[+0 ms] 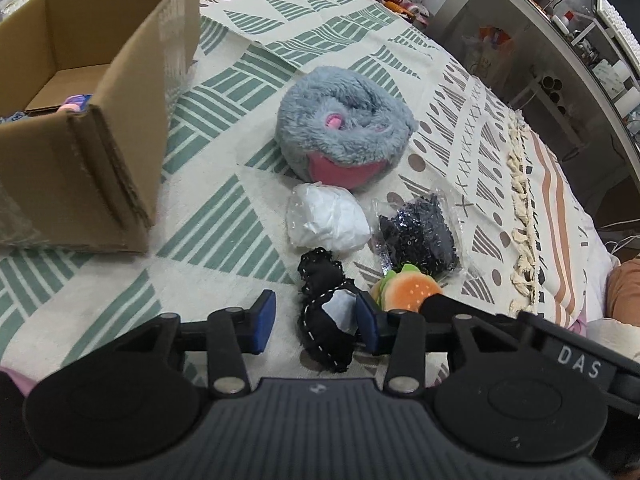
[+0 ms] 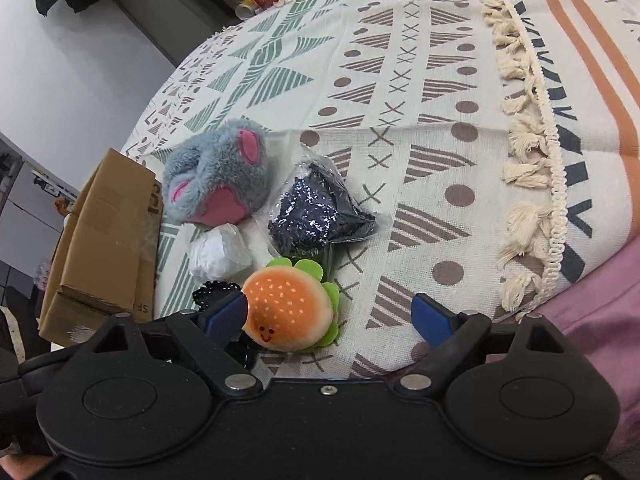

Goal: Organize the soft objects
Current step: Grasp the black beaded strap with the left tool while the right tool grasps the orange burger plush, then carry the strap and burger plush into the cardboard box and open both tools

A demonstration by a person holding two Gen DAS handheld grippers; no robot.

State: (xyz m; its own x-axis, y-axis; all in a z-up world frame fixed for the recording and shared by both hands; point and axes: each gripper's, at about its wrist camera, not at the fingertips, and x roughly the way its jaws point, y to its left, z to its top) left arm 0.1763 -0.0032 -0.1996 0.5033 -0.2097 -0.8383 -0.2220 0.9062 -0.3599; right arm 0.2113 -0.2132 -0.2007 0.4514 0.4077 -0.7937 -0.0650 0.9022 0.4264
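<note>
Left wrist view: the left gripper (image 1: 316,322), its jaws spread, is set around a black stitched fabric pouch (image 1: 326,320) on the patterned cloth (image 1: 224,184), near the open brown cardboard box (image 1: 100,120); the pouch could be nudged aside if the blue pads close unevenly

Right wrist view: the right gripper (image 2: 330,314), likewise released, brackets an orange plush burger (image 2: 290,310); its left pad touches the toy, so a one-sided squeeze could roll it against the black sequined packet (image 2: 320,212)

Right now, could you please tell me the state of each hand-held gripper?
Left hand-held gripper: open, around the black stitched plush, not clamped.
Right hand-held gripper: open, around the burger plush.
</note>
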